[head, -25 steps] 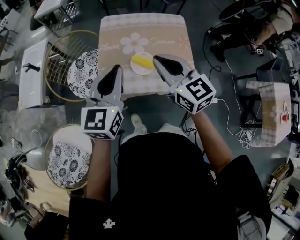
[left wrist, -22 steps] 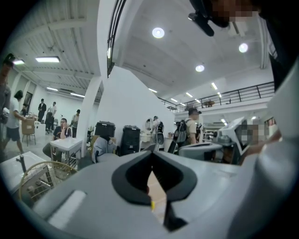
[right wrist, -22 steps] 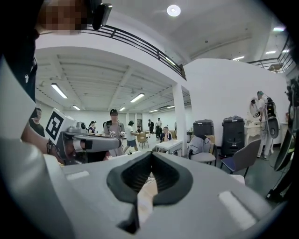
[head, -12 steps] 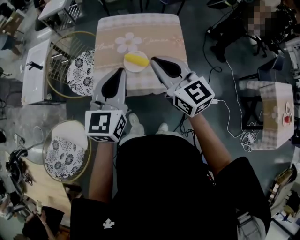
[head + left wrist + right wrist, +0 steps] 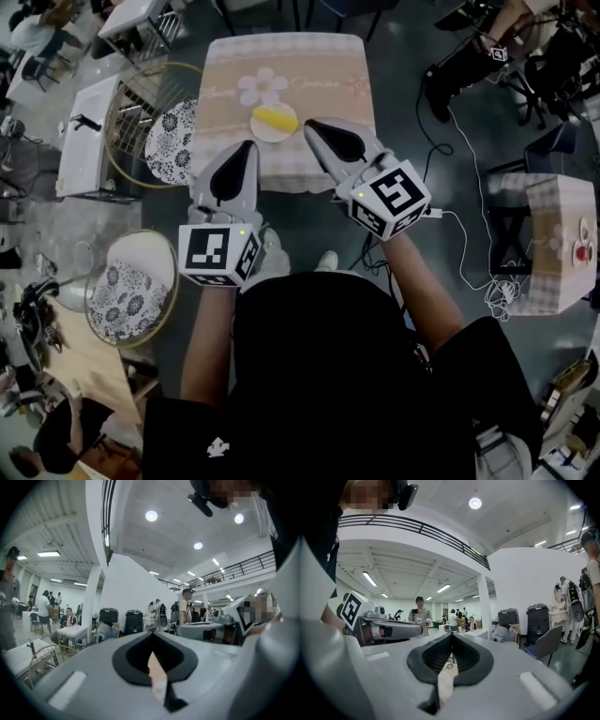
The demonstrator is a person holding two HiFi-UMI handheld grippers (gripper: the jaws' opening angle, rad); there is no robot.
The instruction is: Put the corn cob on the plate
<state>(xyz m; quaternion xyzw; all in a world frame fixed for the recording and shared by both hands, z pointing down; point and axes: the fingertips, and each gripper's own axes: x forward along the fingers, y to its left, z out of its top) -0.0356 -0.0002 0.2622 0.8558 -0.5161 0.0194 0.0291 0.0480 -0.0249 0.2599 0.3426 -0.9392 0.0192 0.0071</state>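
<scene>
Head view: tablecloth (image 5: 323, 75) w/ flower print + a line of script, too small to read. Yellow corn cob (image 5: 275, 117) lies on a small round pale plate (image 5: 273, 137), mid-table. Left gripper (image 5: 248, 147) & right gripper (image 5: 310, 125) point at the plate, tips just beside it, clear of the cob.
Left gripper view: jaws pressed together, nothing btwn.
Right gripper view: jaws closed, empty; black-white marker cube (image 5: 350, 609) at left.
</scene>
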